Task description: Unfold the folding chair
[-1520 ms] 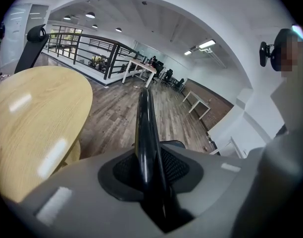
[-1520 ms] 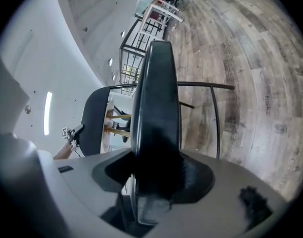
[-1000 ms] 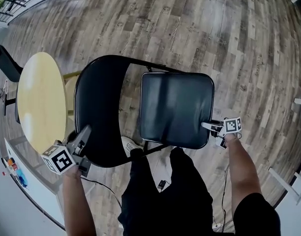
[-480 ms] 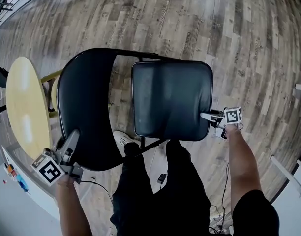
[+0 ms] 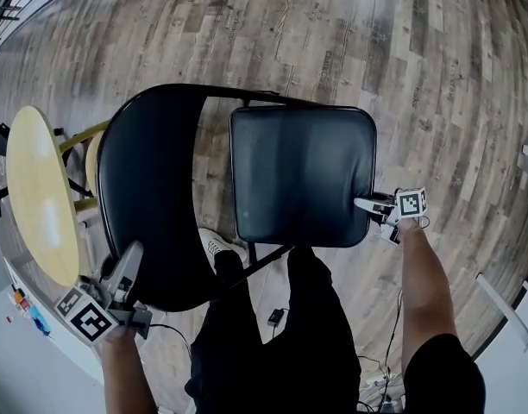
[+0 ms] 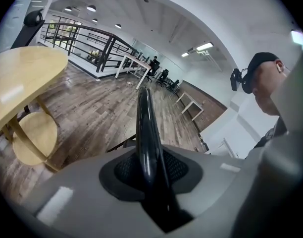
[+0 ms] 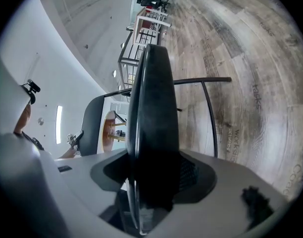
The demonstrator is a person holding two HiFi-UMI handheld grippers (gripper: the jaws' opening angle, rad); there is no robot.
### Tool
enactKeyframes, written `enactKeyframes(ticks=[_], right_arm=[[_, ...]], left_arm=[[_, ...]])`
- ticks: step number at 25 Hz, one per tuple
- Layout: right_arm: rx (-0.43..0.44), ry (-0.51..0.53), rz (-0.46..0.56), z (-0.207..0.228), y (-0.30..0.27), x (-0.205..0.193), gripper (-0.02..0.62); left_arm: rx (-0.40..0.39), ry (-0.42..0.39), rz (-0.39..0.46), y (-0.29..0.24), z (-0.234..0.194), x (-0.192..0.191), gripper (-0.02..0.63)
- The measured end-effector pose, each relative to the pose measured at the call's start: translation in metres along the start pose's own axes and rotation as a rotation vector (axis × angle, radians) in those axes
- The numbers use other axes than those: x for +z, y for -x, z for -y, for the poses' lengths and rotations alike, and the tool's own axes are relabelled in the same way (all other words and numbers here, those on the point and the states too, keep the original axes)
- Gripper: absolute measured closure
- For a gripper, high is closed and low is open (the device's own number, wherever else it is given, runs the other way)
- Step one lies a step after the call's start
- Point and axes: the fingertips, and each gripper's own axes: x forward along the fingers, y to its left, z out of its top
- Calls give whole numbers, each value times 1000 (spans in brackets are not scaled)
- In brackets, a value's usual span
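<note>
**Two claws clamp a black folding chair [image 5: 165, 136] on a wooden floor**

The chair stands on the plank floor [image 5: 350, 33], just in front of the person's [image 5: 273, 352] legs. In the head view its curved backrest [image 5: 147, 205] is on the left and its padded seat [image 5: 303, 175] on the right, top face towards the camera. A strip of floor shows between the two.

The left claw [image 5: 126, 267] is at the near lower rim of the backrest. In the left gripper view the glossy black edge [image 6: 145, 128] runs straight up between the two jaws, and the pads press on it from both sides; the jaws have just been closing on that edge.

The right claw [image 5: 366, 203] is at the seat's right rim, near its closer corner. In the right gripper view the thick seat edge [image 7: 152, 123] fills the gap between the jaws, which pinch it.

A pale round table [image 5: 41, 198] stands to the left of the backrest, with a wooden stool [image 6: 36, 139] beneath it.
</note>
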Motion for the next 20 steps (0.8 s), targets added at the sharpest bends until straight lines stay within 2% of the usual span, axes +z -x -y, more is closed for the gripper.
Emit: enactKeyframes(ticks=[5,9,11,14,20], right_arm=[[18,5,-5,20,9,2,350],[87,-5,-7,14,9,3,350],[94,1,-10,13,9,4,348],[63,20,4,14,11,4,348],[-76,41,46,20,17,6,325]], left_arm=[[22,-21,-8,-12,19,-2,514],[37,-33,-9,-13,19,-1,512],[37,-33,-9,-15,20,0,512],[42,-34,-12,-15,20,1,512],[44,-29,-12,-17,19,-2,511]])
